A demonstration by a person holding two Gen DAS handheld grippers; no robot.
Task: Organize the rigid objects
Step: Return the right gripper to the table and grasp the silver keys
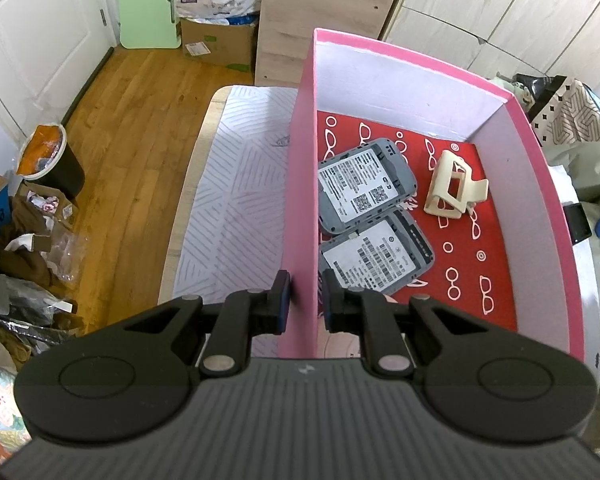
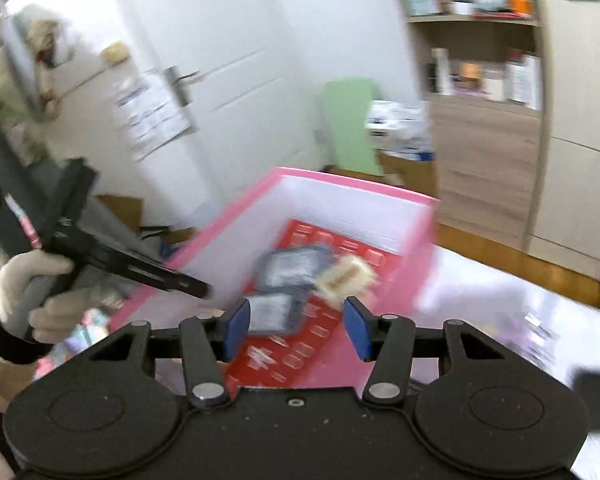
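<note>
Pink box [image 1: 300,184] on desk, left gripper [image 1: 305,304] straddling its wall, nearly closed | inside: two grey devices [image 1: 364,184], cream hair claw [image 1: 454,188] | right gripper [image 2: 296,326] open, empty above box | step: steadying; next likely fetching another item.

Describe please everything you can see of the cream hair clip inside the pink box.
The hair clip is a cream claw clip, plastic by its look, with openwork cut-out sides and a flat handle tab. It lies on its side on the red glasses-patterned lining of the pink box, near the far right corner, apart from the two grey devices. No gripper touches it. In the right wrist view it is blurred.
</note>
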